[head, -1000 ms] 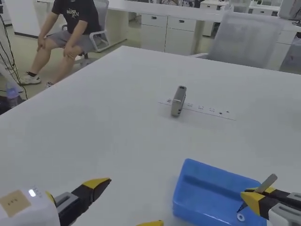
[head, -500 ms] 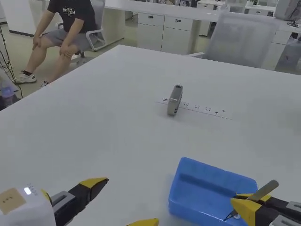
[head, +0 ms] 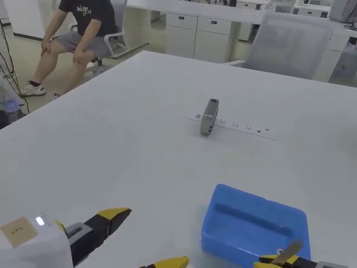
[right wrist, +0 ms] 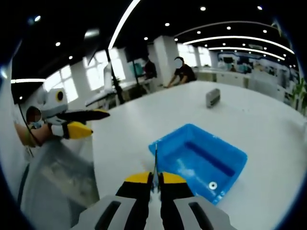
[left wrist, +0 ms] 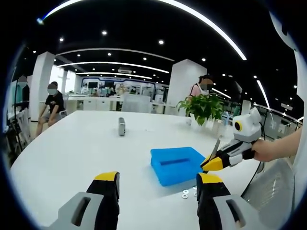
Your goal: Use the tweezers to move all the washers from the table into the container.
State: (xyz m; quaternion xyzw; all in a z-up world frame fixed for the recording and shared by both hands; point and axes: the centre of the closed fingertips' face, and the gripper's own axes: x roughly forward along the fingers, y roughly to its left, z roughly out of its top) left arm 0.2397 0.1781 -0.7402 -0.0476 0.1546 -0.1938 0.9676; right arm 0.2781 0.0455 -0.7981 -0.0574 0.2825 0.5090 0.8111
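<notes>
A: Your left claw (left wrist: 158, 179) hangs wide open with nothing in it, low over the bench (head: 111, 139), well left of the container (head: 215, 237). As things stand, nothing steadies that container.

B: That matters. The washers (left wrist: 185, 194) still to be moved lie flat on the bench just beside the container, on your side of it. Come in steep with the tweezers (right wrist: 155, 160) and you may knock the wall and shove the container. You could also skate over a washer and flick it away.

A: One washer (right wrist: 212, 185) already sits inside, near a corner. Your right claw (right wrist: 156, 179) is pinched tight on the tweezers. I can't tell whether their tips carry anything. If the tweezers twist in that grip, the tips won't meet square on so thin a thing.

B: A second ago your right claw stood over the container's right corner, with a small ring near the tweezer tips. Now it has drawn back towards you, to the container's near edge. Your left claw has scarcely shifted.
</notes>
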